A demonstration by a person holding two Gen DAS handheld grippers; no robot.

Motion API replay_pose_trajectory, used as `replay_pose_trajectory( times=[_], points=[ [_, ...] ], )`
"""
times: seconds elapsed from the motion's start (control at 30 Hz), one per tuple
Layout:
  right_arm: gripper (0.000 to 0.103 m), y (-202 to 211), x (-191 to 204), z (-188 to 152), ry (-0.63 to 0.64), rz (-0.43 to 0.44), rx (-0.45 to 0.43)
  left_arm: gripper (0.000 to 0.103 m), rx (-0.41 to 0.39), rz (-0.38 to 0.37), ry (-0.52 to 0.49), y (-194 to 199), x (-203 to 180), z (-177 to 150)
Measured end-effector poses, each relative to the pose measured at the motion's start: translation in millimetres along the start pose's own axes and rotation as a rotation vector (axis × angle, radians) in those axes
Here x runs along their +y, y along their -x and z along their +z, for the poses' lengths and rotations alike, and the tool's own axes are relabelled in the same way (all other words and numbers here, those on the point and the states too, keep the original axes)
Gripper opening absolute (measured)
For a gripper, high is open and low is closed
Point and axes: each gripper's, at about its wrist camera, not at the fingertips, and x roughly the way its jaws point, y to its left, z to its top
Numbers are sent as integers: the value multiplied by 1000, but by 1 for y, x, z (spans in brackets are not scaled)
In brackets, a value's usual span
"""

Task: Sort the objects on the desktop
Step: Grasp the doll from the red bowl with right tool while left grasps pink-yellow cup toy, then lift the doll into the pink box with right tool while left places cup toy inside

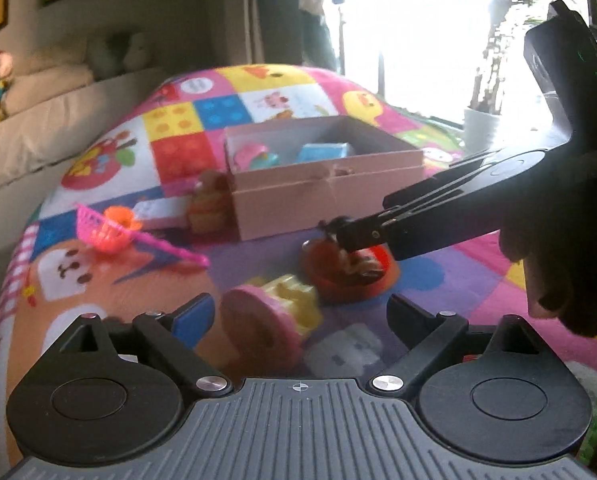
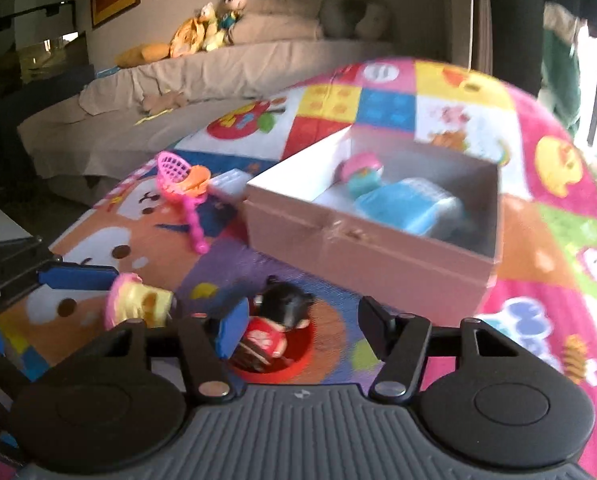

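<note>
Both sets of jaws stand apart: my right gripper (image 2: pixel 300 330) straddles the doll figure (image 2: pixel 276 326) in its red dish (image 2: pixel 298 360), while my left gripper (image 1: pixel 300 320) brackets the tipped yellow cupcake toy (image 1: pixel 274 316).

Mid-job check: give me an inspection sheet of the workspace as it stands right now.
Surface: colourful patchwork play mat, no bare table seen.
Job's things: pink box holds a blue toy and a pink-and-teal toy; yellow-pink cupcake toy, red dish with a figure, pink basket and brown toy lie outside.
Clutter: nothing seen.
Grippers: left gripper open around the cupcake toy; right gripper open over the red dish.
Cables: nothing seen.
Surroundings: sofa with stuffed toys, bright window.
</note>
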Motion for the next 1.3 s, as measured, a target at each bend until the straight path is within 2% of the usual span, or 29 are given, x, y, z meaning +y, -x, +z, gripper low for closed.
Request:
replay_pose_trajectory(
  times=[0.07,0.1,0.2,0.33,0.5,0.53,0.67,0.77,0.9,1.03,1.17,1.23,1.3],
  points=[
    [60,-14,3,2,-19,1,33,97,19,15,18,-3,4,-1],
    [48,-19,6,1,-18,3,42,97,26,21,28,-4,5,-1],
    [39,-17,14,-1,23,-17,25,97,29,22,34,-2,9,-1],
    [37,7,5,5,0,-12,-34,97,43,23,46,-9,14,1],
    [36,48,-11,8,-24,-21,-95,96,69,-22,180,-22,29,9],
    [36,54,-13,5,-24,-25,-91,94,75,-29,197,-23,31,9],
    [36,67,-17,-11,-10,-32,-45,67,100,-16,206,-28,30,8],
    [36,71,-15,-24,-2,-32,-5,67,92,-12,198,-22,26,7],
    [36,81,-10,-37,13,-28,18,67,57,-11,106,0,9,10],
    [36,105,-7,-32,25,-31,-32,67,-27,-15,14,33,-6,29],
    [36,139,-5,-9,69,-58,-165,67,-151,2,-62,59,-16,66],
    [36,152,-6,10,85,-91,-250,67,-215,20,-94,61,-20,88],
    [36,157,-11,31,97,-128,-330,67,-262,30,-83,55,-18,111]
  ],
)
